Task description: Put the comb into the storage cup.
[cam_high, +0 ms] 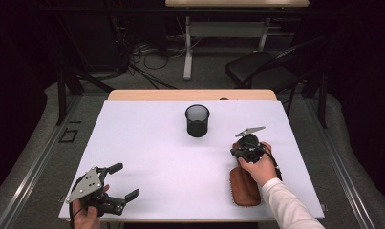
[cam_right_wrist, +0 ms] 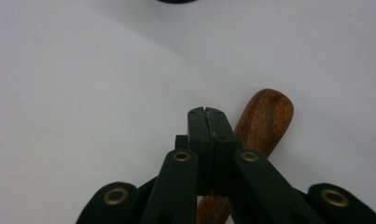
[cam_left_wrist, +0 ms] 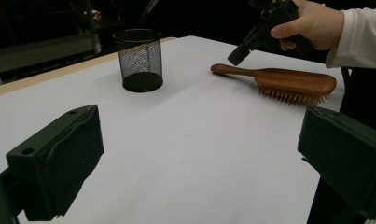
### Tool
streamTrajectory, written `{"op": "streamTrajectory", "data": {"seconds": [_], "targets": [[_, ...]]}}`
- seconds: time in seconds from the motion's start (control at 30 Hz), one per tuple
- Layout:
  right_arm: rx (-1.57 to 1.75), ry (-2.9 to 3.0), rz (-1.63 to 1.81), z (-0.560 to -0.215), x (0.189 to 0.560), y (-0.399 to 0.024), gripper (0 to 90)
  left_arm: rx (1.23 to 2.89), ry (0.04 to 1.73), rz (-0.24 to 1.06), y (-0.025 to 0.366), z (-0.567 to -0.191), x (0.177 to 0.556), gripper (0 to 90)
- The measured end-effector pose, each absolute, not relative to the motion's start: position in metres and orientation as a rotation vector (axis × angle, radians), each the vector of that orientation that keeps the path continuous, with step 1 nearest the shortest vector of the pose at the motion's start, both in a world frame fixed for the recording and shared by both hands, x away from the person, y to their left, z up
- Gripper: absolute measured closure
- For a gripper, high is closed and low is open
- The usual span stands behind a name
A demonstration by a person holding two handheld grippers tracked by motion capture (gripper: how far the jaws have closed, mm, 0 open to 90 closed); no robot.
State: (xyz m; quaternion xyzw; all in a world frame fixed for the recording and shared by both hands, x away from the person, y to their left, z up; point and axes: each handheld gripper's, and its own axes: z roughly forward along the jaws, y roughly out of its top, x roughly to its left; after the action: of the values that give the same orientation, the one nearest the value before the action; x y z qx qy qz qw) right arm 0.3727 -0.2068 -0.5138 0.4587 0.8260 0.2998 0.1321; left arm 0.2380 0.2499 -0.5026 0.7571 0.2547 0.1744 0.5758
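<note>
A white counter (cam_high: 147, 157) carries a mesh cup (cam_high: 197, 120) at its middle and a wooden brush (cam_high: 244, 187) near the right edge, bristles down, long axis running from the person toward the far side. The right gripper (cam_right_wrist: 208, 122) hangs over the handle (cam_right_wrist: 265, 116), jaws pressed together on nothing (the handle lies just beside and below them). The left gripper (cam_high: 123, 181), jaws spread, rests well apart.

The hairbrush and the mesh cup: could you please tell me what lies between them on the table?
Nothing: between the hairbrush and the mesh cup there is bare white table, as the left gripper view shows. The high view agrees.
</note>
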Motion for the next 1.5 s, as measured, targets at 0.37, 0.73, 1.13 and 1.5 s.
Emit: {"op": "streamTrajectory", "data": {"seconds": [0.37, 0.73, 1.13, 1.5], "targets": [[1.356, 2.429, 0.763, -0.528, 0.385, -0.204, 90.0, 1.771, 0.602, 0.414, 0.250, -0.503, 0.238, 0.3], [1.370, 2.428, 0.734, -0.529, 0.386, -0.211, 90.0, 1.770, 0.603, 0.414, 0.249, -0.504, 0.238, 0.3], [1.408, 2.410, 0.688, -0.528, 0.383, -0.225, 90.0, 1.774, 0.608, 0.412, 0.250, -0.504, 0.238, 0.3], [1.468, 2.372, 0.654, -0.532, 0.374, -0.253, 90.0, 1.777, 0.601, 0.410, 0.249, -0.504, 0.238, 0.3]]}}
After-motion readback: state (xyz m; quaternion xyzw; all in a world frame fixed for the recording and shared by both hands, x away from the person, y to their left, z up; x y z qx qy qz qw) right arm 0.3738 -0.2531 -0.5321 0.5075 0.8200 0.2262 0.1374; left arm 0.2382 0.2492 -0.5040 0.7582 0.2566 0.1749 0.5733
